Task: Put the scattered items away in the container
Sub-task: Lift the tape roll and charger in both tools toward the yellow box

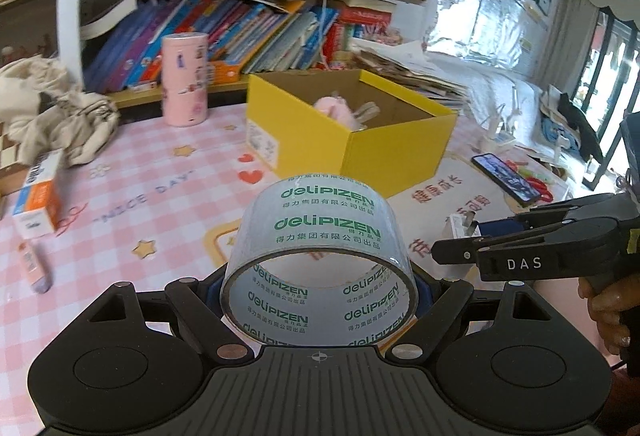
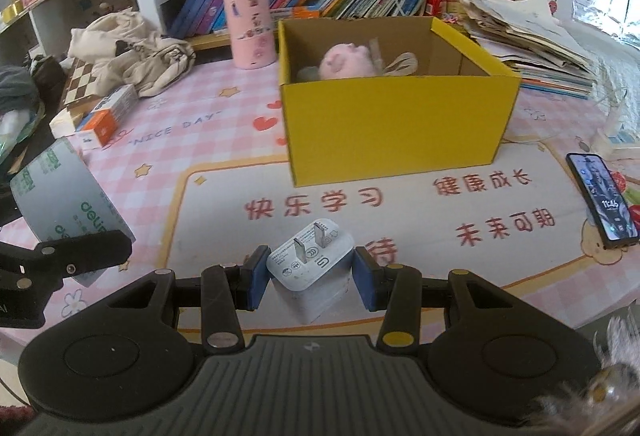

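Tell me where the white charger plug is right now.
The white charger plug is clamped in the right claw, held above the pink desk mat just in front of the yellow box, prongs up.

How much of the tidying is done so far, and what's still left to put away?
Done: a pink plush already lies in the yellow box. In hand: the left gripper holds a tape roll, the right gripper a white charger, both short of the box. Left: an orange carton and a small pink tube on the table.
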`<state>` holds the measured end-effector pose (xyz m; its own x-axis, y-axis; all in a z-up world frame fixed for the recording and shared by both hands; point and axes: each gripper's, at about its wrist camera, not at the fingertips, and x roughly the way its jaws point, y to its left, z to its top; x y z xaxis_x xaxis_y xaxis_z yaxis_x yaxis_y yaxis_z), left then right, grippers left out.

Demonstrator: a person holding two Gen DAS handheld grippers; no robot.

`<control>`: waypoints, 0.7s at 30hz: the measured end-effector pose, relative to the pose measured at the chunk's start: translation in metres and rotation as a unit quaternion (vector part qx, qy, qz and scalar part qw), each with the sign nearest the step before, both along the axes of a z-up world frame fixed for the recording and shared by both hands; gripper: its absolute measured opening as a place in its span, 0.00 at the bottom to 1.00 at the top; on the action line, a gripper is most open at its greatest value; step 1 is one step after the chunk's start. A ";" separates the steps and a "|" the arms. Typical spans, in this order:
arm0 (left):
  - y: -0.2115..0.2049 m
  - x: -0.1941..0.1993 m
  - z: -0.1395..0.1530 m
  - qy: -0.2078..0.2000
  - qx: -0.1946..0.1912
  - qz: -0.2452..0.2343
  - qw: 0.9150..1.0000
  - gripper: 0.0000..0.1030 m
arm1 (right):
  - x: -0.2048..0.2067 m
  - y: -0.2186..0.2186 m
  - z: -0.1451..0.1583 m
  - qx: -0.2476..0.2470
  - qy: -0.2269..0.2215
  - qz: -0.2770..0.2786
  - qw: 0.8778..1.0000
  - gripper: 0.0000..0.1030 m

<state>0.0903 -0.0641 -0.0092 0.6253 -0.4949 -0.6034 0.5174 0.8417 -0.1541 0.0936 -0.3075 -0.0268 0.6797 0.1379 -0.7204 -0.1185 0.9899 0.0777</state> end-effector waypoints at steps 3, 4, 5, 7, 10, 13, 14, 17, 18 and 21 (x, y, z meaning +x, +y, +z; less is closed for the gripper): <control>-0.013 0.005 0.000 0.001 0.001 -0.009 1.000 0.82 | 0.004 -0.009 0.001 -0.001 0.000 -0.001 1.000 0.41; -0.017 0.007 0.000 0.002 0.002 -0.012 1.000 0.82 | 0.006 -0.012 0.001 -0.001 0.001 -0.001 1.000 0.41; -0.021 0.009 0.000 0.002 0.003 -0.015 1.000 0.82 | 0.008 -0.015 0.002 -0.001 0.002 -0.001 1.000 0.41; -0.029 0.014 0.001 0.001 0.005 -0.020 1.000 0.82 | 0.011 -0.022 0.004 0.002 0.002 -0.001 1.000 0.41; -0.040 0.018 0.007 -0.006 0.004 -0.027 1.000 0.82 | 0.017 -0.034 0.009 0.006 0.000 -0.002 1.000 0.41; -0.048 0.022 0.016 -0.022 -0.010 -0.031 0.999 0.82 | 0.022 -0.046 0.018 0.016 -0.009 -0.004 1.000 0.41; -0.050 0.023 0.019 -0.027 -0.015 -0.031 0.999 0.82 | 0.023 -0.049 0.021 0.019 -0.013 -0.005 1.000 0.41; -0.061 0.030 0.027 -0.038 -0.021 -0.032 0.999 0.82 | 0.029 -0.059 0.032 0.024 -0.026 -0.005 0.999 0.41; -0.064 0.032 0.029 -0.040 -0.023 -0.031 0.998 0.82 | 0.032 -0.063 0.036 0.025 -0.031 -0.004 0.999 0.41; -0.073 0.042 0.036 -0.045 -0.032 -0.028 0.998 0.82 | 0.039 -0.071 0.049 0.029 -0.045 0.003 0.999 0.41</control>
<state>0.1318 -0.1368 0.0272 0.6457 -0.5669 -0.5115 0.5779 0.8007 -0.1580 0.1328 -0.3783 0.0220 0.7399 0.1818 -0.6477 -0.1340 0.9833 0.1230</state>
